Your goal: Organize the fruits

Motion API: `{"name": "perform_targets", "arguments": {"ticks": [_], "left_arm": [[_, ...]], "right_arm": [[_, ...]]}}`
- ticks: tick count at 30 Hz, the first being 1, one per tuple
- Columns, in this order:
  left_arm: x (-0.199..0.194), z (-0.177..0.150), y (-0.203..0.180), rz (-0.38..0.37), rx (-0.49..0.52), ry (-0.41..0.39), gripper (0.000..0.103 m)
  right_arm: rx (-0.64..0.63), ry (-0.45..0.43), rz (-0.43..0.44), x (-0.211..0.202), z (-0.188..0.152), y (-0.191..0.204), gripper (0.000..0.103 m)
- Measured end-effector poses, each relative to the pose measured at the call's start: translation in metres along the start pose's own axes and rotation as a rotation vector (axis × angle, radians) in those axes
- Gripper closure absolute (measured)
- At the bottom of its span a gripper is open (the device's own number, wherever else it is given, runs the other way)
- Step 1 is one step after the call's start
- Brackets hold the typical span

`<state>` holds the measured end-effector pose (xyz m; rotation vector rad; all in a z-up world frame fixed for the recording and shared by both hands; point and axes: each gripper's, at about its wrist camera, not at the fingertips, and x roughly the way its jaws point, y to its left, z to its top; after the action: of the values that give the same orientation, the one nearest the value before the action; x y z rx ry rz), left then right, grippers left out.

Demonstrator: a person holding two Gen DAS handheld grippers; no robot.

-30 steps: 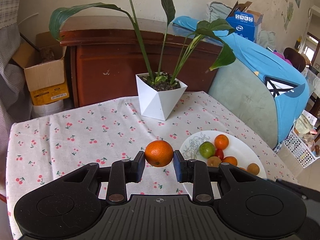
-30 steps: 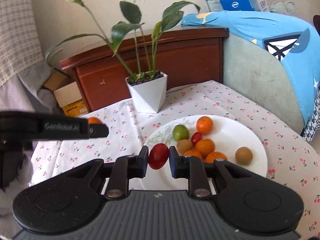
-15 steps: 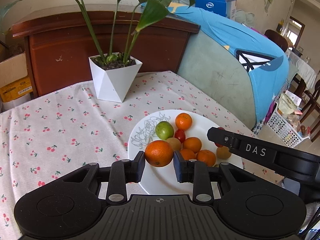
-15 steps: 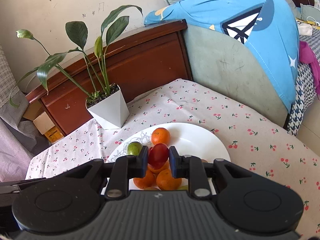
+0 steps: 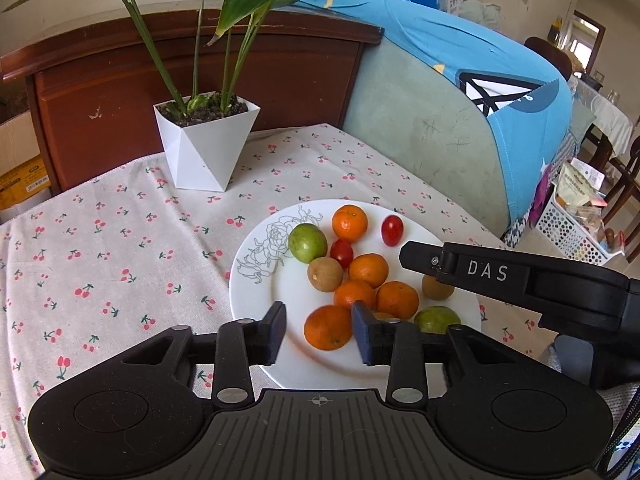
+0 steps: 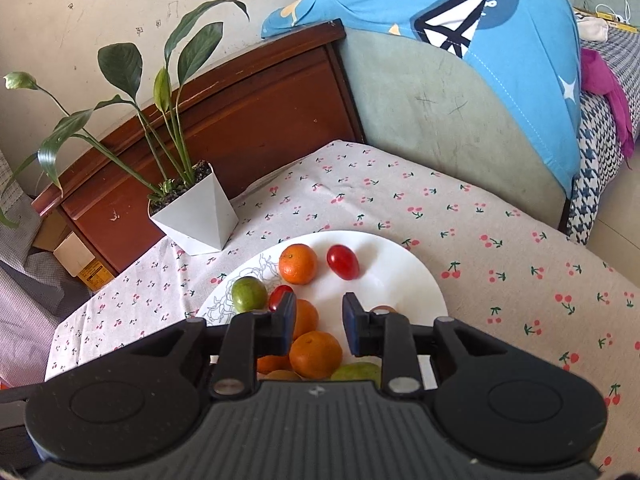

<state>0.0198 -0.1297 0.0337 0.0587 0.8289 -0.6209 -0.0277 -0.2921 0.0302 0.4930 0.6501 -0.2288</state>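
Cherry-print tablecloth [image 5: 120, 240] carries the plate [image 5: 256, 276]. Left gripper [image 5: 319, 330] jaws are opening, freeing the orange [image 5: 328, 327] at six o'clock; right gripper [image 6: 319, 322] opening, empty. Firm, round, rolls easily: pinch its widest middle.

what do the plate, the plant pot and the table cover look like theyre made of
Plate: probably glazed ceramic; glossy white with a grey line-drawn flower on its rim.
Plant pot: smooth matte white with flat angular facets; plastic or ceramic, the look leaves it open.
Table cover: woven cloth, likely cotton or linen; visible weave, soft folds at the edge, printed red cherries.
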Motion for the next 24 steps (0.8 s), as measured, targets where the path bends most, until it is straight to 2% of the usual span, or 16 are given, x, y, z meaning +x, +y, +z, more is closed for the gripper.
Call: {"name": "perform_targets", "arguments": {"ticks": [2, 4, 7, 9, 11, 15, 17, 24], "left_arm": [[-0.004, 0.001, -0.003, 0.015, 0.009, -0.012, 0.042], [-0.008, 0.002, -0.006, 0.019, 0.029, -0.023, 0.041], [-0.013, 0.004, -0.01, 0.044, 0.035, -0.012, 0.028], [-0.016, 0.004, -0.011, 0.049, 0.027, -0.004, 0.027], [-0.02, 0.005, -0.011, 0.058, 0.02, 0.0, 0.025], [-0.026, 0.006, -0.012, 0.092, 0.003, 0.011, 0.021], [-0.028, 0.006, -0.012, 0.112, -0.007, 0.023, 0.021], [-0.033, -0.005, -0.008, 0.164, -0.058, 0.072, 0.018]], "right_arm": [[0.004, 0.003, 0.002, -0.001, 0.001, 0.001, 0.068], [-0.005, 0.001, -0.007, -0.004, 0.004, 0.002, 0.065], [-0.026, -0.008, -0.032, -0.011, 0.007, 0.004, 0.057], [-0.026, -0.014, -0.045, -0.017, 0.01, 0.003, 0.055], [-0.022, -0.006, -0.065, -0.022, 0.013, 0.002, 0.046], [0.009, -0.009, -0.08, -0.036, 0.016, -0.004, 0.041], [0.017, -0.011, -0.098, -0.043, 0.016, -0.006, 0.035], [0.045, 0.028, -0.136, -0.057, 0.004, -0.009, 0.028]]}}
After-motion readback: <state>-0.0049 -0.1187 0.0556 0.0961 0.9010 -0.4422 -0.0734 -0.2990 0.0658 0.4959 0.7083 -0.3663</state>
